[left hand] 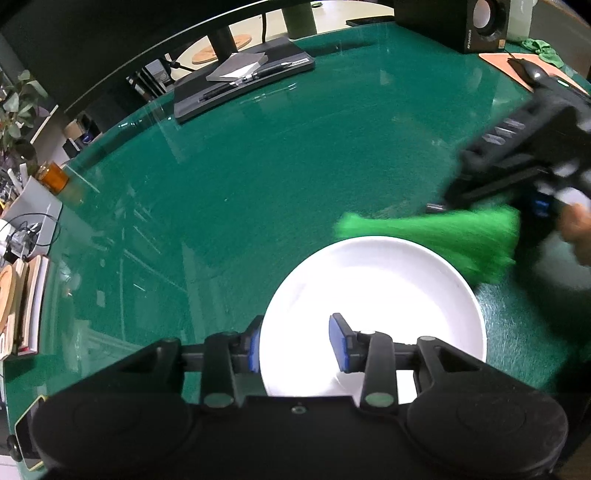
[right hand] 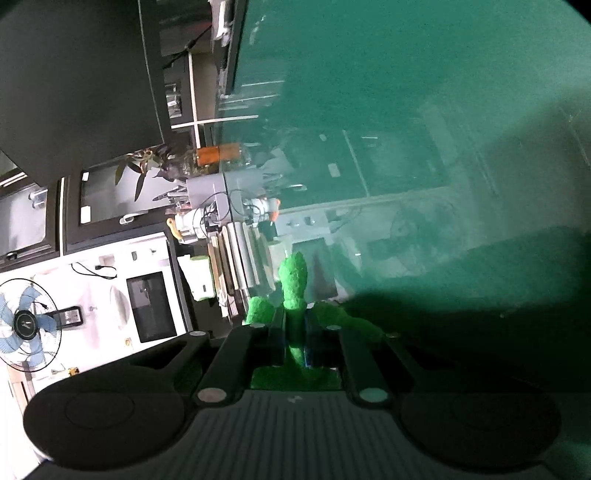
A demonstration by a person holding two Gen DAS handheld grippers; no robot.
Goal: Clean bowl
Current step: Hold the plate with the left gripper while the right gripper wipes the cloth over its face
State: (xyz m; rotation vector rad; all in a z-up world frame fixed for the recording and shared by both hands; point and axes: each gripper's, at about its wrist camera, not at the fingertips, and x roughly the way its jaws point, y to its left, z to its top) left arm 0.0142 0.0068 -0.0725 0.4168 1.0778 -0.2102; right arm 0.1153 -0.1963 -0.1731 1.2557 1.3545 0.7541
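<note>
A white bowl (left hand: 373, 295) sits on the green table (left hand: 258, 184) right in front of my left gripper (left hand: 297, 343). The left jaws are open and straddle the bowl's near-left rim, one blue pad outside and one inside. My right gripper (left hand: 517, 206) is blurred at the right, shut on a bright green cloth (left hand: 443, 232) that hangs over the bowl's far right rim. In the right wrist view the cloth (right hand: 293, 280) sticks out from between the shut jaws of my right gripper (right hand: 295, 332); the bowl is not in that view.
A black keyboard tray with pens (left hand: 243, 81) lies at the table's far side. A speaker (left hand: 476, 22), a mouse on an orange pad (left hand: 532, 70) and another green cloth (left hand: 543, 48) are far right. Books and clutter (left hand: 26, 295) line the left edge.
</note>
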